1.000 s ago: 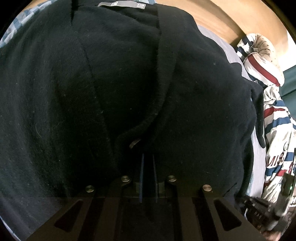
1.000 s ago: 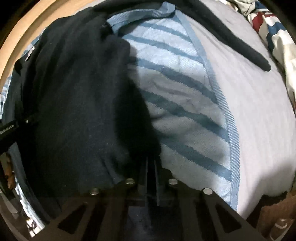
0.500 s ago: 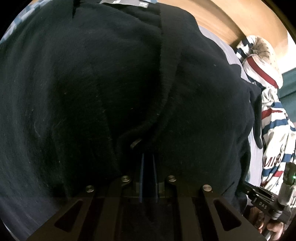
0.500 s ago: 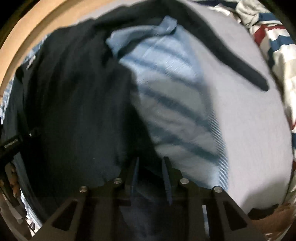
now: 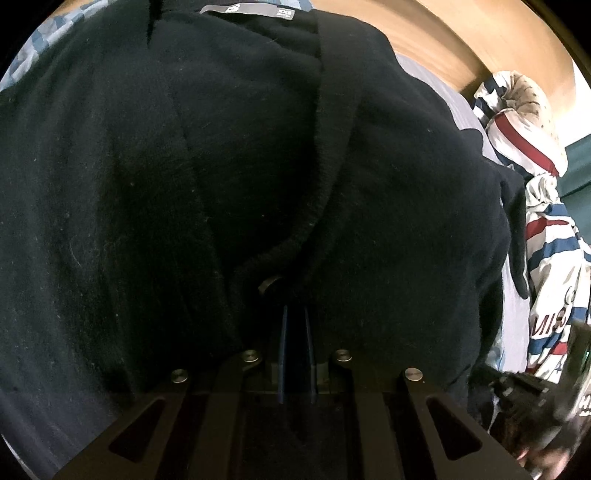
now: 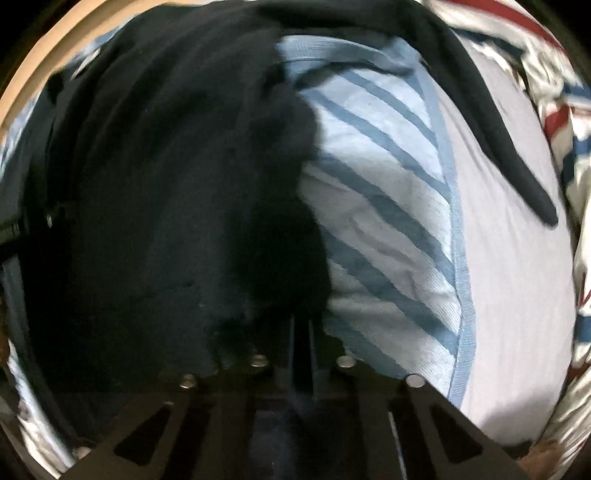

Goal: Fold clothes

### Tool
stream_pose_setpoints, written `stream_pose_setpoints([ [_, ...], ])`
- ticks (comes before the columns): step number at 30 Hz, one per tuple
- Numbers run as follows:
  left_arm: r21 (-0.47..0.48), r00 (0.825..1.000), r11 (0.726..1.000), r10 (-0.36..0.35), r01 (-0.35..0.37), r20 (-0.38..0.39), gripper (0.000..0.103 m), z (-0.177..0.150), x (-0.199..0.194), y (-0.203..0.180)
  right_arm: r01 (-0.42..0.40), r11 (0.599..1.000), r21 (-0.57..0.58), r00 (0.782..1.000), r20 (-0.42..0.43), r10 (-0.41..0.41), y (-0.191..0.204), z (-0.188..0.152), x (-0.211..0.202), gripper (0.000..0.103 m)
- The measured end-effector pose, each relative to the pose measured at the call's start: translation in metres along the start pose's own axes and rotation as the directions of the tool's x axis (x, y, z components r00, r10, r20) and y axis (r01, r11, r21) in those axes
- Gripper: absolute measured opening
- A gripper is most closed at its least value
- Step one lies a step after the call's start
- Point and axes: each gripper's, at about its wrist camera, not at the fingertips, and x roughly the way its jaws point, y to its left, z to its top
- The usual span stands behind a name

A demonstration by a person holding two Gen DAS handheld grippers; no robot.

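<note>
One black knitted cardigan (image 5: 258,166) with one grey neck label (image 5: 251,9). One light blue garment with darker blue stripes (image 6: 388,206). One crumpled white garment with red and blue stripes (image 5: 546,258). One pale lavender bed sheet (image 6: 517,295) beneath them. Two black tools: left (image 5: 295,317) and right (image 6: 301,325).
</note>
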Motion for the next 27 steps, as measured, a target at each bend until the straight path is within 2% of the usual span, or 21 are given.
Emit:
stream_pose_setpoints([
  [1, -0.005, 1.0, 1.0, -0.005, 0.005, -0.002, 0.011, 0.001, 0.0, 0.001, -0.008, 0.998, 0.055, 1.0, 0.006, 0.007, -0.009, 0.005, -0.005, 0.004],
  [3, -0.026, 1.0, 1.0, -0.017, 0.017, -0.007, 0.011, 0.002, -0.001, 0.005, 0.085, 0.991, 0.108, 0.994, 0.066, -0.092, -0.026, 0.014, -0.021, 0.004],
  [4, -0.038, 1.0, 0.999, -0.02, 0.02, -0.009, 0.011, 0.003, -0.001, 0.006, 0.084, 0.985, 0.149, 0.993, 0.068, -0.095, -0.035, 0.016, -0.023, 0.0],
  [6, -0.058, 1.0, 0.998, -0.021, 0.021, -0.011, 0.011, 0.004, -0.001, 0.008, 0.171, 0.962, 0.213, 0.981, 0.058, -0.187, -0.05, 0.019, -0.023, 0.0],
  [7, -0.06, 1.0, 0.998, -0.02, 0.019, -0.01, 0.011, 0.004, -0.002, 0.008, 0.182, 0.951, 0.251, 0.978, 0.056, -0.202, -0.058, 0.019, -0.023, 0.0],
  [8, -0.048, 1.0, 0.999, -0.016, 0.015, -0.01, 0.011, 0.004, -0.002, 0.008, 0.158, 0.943, 0.292, 0.981, 0.058, -0.183, -0.064, 0.017, -0.024, 0.001],
  [9, -0.037, 1.0, 0.999, -0.012, 0.011, -0.009, 0.011, 0.004, -0.002, 0.007, 0.056, 0.94, 0.337, 0.994, 0.074, -0.086, -0.064, 0.012, -0.027, 0.003],
  [10, -0.029, 1.0, 1.0, -0.01, 0.01, -0.009, 0.011, 0.004, -0.002, 0.007, -0.025, 0.931, 0.363, 0.996, 0.093, -0.009, -0.061, 0.008, -0.032, 0.003],
  [11, -0.027, 1.0, 1.0, -0.013, 0.012, -0.009, 0.011, 0.005, -0.003, 0.008, -0.059, 0.936, 0.347, 0.994, 0.11, 0.022, -0.051, 0.005, -0.036, 0.005],
  [12, -0.027, 1.0, 0.999, -0.016, 0.016, -0.01, 0.011, 0.005, -0.003, 0.009, -0.083, 0.943, 0.323, 0.992, 0.121, 0.046, -0.039, 0.003, -0.04, 0.012],
  [14, -0.038, 1.0, 0.999, -0.027, 0.026, -0.012, 0.011, 0.006, -0.004, 0.012, -0.087, 0.968, 0.236, 0.991, 0.119, 0.06, -0.006, 0.002, -0.041, 0.02],
  [17, -0.036, 0.999, 0.999, -0.033, 0.033, -0.012, 0.011, 0.007, -0.005, 0.014, -0.074, 0.984, 0.163, 0.993, 0.102, 0.058, 0.029, 0.011, -0.032, 0.02],
  [19, -0.027, 0.999, 0.999, -0.034, 0.033, -0.011, 0.011, 0.008, -0.006, 0.015, -0.067, 0.991, 0.115, 0.996, 0.062, 0.06, 0.052, 0.02, -0.018, 0.019],
  [20, -0.023, 0.999, 0.999, -0.034, 0.033, -0.011, 0.011, 0.009, -0.006, 0.015, -0.047, 0.993, 0.106, 0.998, 0.05, 0.042, 0.058, 0.023, -0.013, 0.014],
  [23, -0.016, 0.999, 0.999, -0.038, 0.038, -0.013, 0.011, 0.01, -0.007, 0.017, 0.003, 0.977, 0.212, 0.999, 0.036, -0.011, 0.046, 0.032, -0.001, 0.0],
  [25, -0.012, 0.999, 0.999, -0.042, 0.042, -0.016, 0.011, 0.011, -0.008, 0.019, 0.052, 0.942, 0.33, 0.994, 0.07, -0.079, 0.033, 0.035, -0.014, 0.002],
  [26, -0.012, 0.999, 0.999, -0.044, 0.044, -0.016, 0.011, 0.012, -0.008, 0.019, 0.092, 0.925, 0.37, 0.988, 0.084, -0.132, 0.03, 0.036, -0.021, 0.009],
  [27, -0.016, 0.999, 0.999, -0.046, 0.046, -0.015, 0.011, 0.012, -0.009, 0.02, 0.133, 0.923, 0.361, 0.977, 0.107, -0.183, 0.037, 0.039, -0.031, 0.009],
])
